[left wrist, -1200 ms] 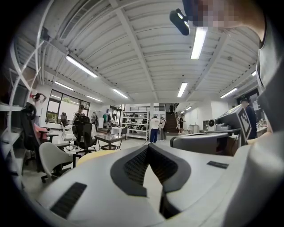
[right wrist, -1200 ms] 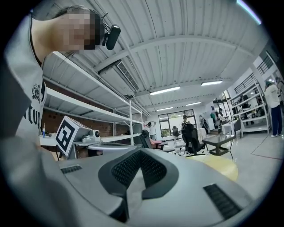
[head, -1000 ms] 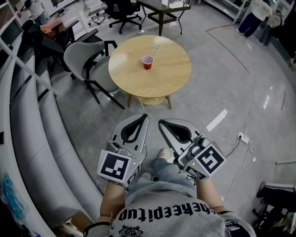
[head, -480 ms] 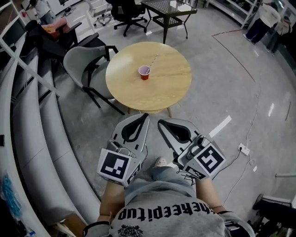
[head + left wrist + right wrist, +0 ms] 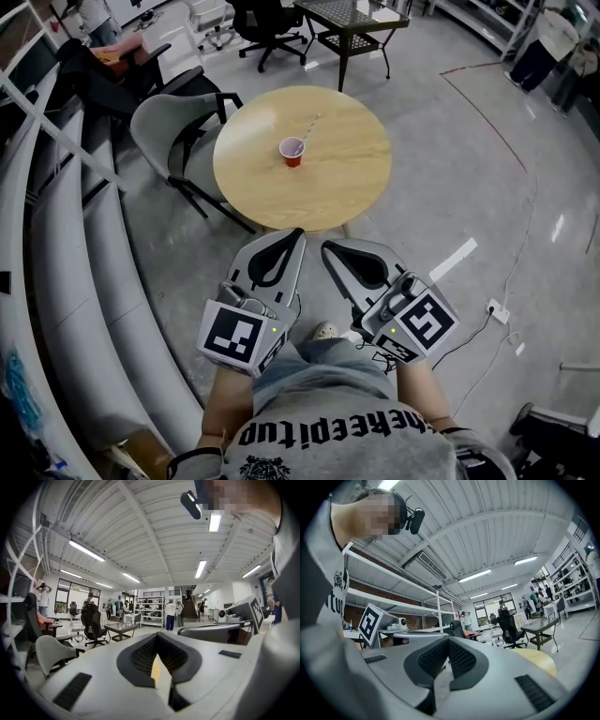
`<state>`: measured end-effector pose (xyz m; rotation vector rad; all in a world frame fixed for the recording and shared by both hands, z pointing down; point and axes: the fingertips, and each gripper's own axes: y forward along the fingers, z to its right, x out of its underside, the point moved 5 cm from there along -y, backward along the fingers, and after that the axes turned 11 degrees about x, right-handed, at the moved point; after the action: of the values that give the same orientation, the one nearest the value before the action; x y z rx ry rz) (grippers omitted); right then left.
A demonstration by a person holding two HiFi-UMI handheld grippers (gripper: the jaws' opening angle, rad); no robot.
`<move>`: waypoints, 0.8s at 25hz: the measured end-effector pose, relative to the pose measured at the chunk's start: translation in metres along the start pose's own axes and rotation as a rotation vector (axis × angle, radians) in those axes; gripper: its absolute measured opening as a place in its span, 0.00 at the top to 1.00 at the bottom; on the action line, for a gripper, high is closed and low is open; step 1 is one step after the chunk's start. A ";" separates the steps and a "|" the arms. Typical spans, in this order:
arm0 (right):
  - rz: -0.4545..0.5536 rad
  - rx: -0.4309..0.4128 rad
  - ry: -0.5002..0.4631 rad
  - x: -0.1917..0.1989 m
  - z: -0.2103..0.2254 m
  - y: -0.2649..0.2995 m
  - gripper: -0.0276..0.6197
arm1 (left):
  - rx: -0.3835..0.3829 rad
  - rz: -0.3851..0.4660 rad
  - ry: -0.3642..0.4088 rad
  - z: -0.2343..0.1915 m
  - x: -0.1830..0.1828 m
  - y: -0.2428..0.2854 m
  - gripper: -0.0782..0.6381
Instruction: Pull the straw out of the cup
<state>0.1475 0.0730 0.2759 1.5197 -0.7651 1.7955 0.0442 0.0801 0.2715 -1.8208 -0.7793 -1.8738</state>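
Observation:
A red cup (image 5: 292, 150) stands near the middle of a round wooden table (image 5: 342, 183) in the head view. A thin straw (image 5: 309, 126) leans out of it toward the upper right. My left gripper (image 5: 298, 234) and right gripper (image 5: 325, 247) are held side by side in front of the person's body, well short of the table's near edge. Both are shut with nothing between the jaws. In the left gripper view the jaws of the left gripper (image 5: 157, 635) meet, and the right gripper (image 5: 449, 640) looks the same in its own view. The table's edge (image 5: 539, 660) shows there.
A grey chair (image 5: 164, 127) is tucked at the table's left side. A black office chair (image 5: 267, 19) and a dark side table (image 5: 356, 21) stand beyond it. Curved grey benches (image 5: 66, 262) run along the left. A cable and power strip (image 5: 497, 309) lie on the floor at right.
The table and cup have slid lower and slightly left in the head view, so they are nearer now. Both grippers stay shut and side by side.

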 end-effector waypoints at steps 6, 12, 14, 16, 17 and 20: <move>0.000 0.017 0.000 -0.002 0.004 0.011 0.94 | 0.022 0.000 0.004 -0.011 -0.001 0.006 0.86; 0.001 0.076 -0.008 -0.001 0.006 0.034 0.94 | 0.073 0.013 0.012 -0.038 -0.001 0.011 0.86; 0.001 0.097 -0.007 -0.001 0.006 0.045 0.94 | 0.097 0.016 0.013 -0.049 0.000 0.012 0.86; 0.002 0.118 -0.009 -0.001 0.005 0.058 0.94 | 0.121 0.016 0.008 -0.063 -0.001 0.012 0.86; 0.001 0.130 -0.009 -0.002 0.004 0.064 0.94 | 0.131 0.014 0.004 -0.070 -0.001 0.011 0.86; -0.002 0.164 -0.004 -0.002 0.003 0.081 0.94 | 0.163 0.006 0.005 -0.090 -0.001 0.013 0.86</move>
<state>0.0856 0.0201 0.2731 1.6276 -0.6308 1.8938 -0.0166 0.0120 0.2723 -1.7156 -0.8957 -1.7556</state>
